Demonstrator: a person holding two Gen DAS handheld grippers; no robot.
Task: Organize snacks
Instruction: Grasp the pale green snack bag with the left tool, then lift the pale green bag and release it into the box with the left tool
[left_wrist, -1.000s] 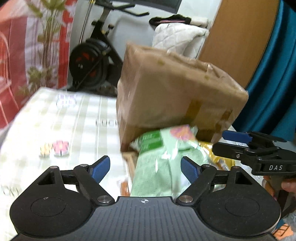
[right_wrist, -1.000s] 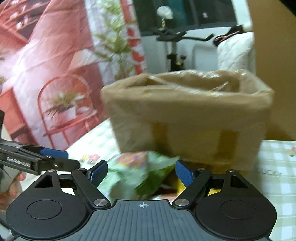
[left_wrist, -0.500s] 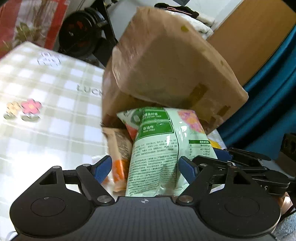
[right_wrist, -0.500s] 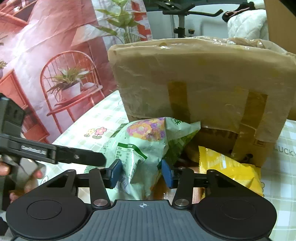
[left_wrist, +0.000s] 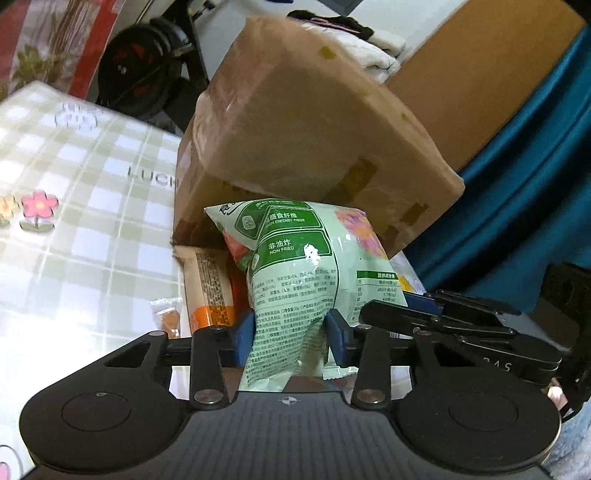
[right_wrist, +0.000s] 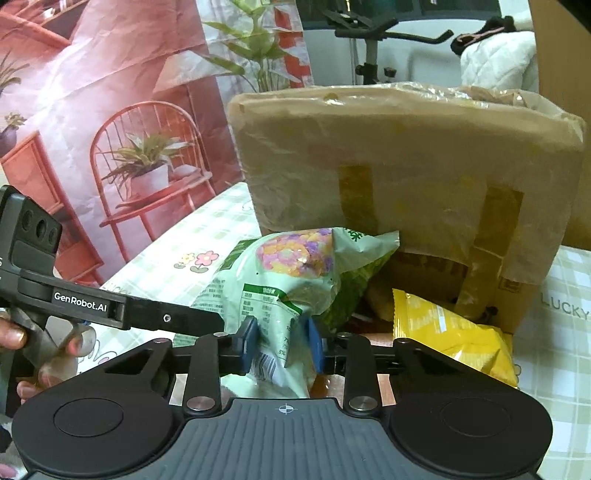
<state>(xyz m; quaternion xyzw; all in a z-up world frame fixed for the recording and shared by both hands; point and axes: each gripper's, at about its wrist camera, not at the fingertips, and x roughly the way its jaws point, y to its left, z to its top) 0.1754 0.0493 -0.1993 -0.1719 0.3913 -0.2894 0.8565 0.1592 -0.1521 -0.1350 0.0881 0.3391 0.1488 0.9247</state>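
A light green snack bag (left_wrist: 295, 280) lies in front of a taped cardboard box (left_wrist: 310, 136). My left gripper (left_wrist: 291, 334) is shut on the bag's near end. My right gripper (right_wrist: 282, 341) is shut on the same green bag (right_wrist: 291, 273) from the other side. An orange snack packet (left_wrist: 212, 288) lies left of the bag. A yellow snack bag (right_wrist: 447, 328) lies at the foot of the box (right_wrist: 402, 166). The right gripper's body also shows in the left wrist view, at the right edge.
The table has a checked green and white cloth (left_wrist: 85, 206). A small orange sweet (left_wrist: 167, 314) lies on it. An exercise bike (left_wrist: 147, 70), a teal curtain (left_wrist: 535, 166) and a red printed backdrop (right_wrist: 92, 110) stand behind.
Both grippers have closed on the green snack bag; the right closed first, then the left. Both views moved closer to the bag and the box.
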